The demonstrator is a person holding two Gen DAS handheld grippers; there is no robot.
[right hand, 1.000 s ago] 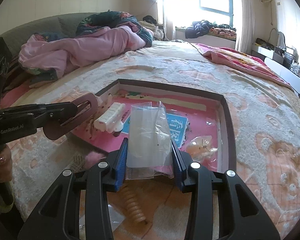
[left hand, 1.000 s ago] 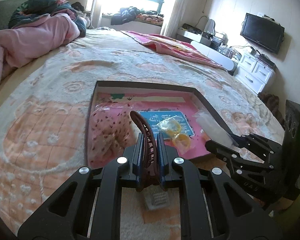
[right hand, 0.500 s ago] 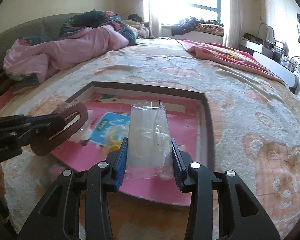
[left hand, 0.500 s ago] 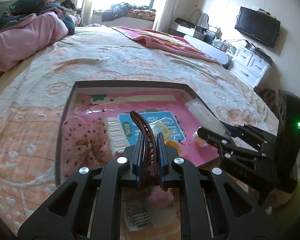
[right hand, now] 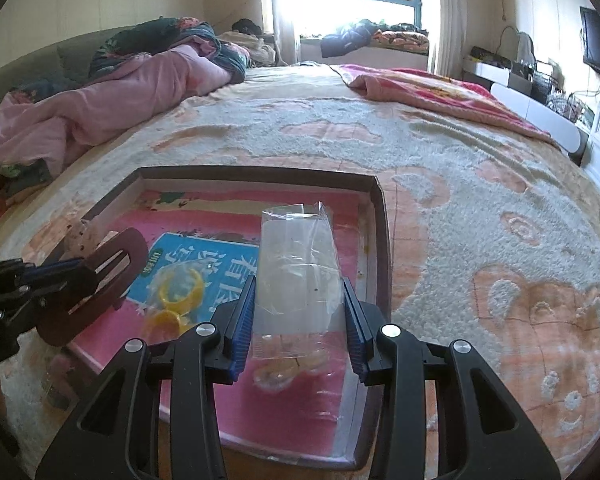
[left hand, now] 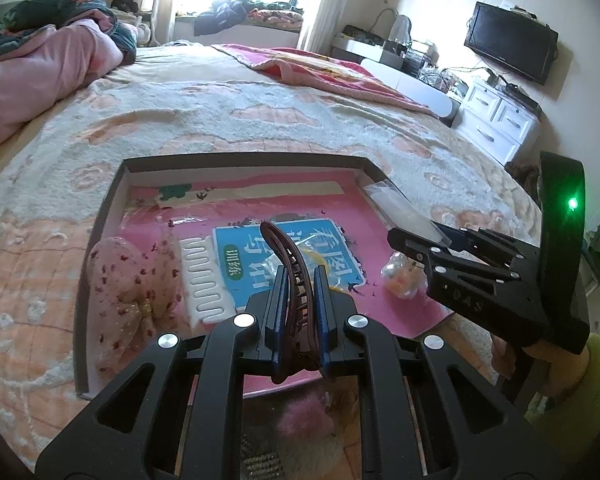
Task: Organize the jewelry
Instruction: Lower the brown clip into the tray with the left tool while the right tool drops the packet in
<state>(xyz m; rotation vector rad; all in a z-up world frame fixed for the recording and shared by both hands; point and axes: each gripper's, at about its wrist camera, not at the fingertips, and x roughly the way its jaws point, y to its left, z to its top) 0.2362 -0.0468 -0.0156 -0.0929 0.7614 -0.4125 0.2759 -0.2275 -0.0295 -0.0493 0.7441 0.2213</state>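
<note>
My left gripper is shut on a brown hair clip, which curves up above the near part of a shallow dark-rimmed box with a pink floor. In the right wrist view the same brown hair clip shows at the left. My right gripper is shut on a clear plastic bag, held upright over the box's right side. Inside the box lie a pink dotted bow, a white comb clip, yellow rings in plastic and a small bagged trinket.
The box sits on a bed with a fuzzy bear-pattern blanket. A pink quilt is piled at the far left and a pink blanket lies at the far right. White drawers and a TV stand beside the bed.
Both grippers have moved over the box and slightly lower, each keeping its hold. The box now fills more of both views.
</note>
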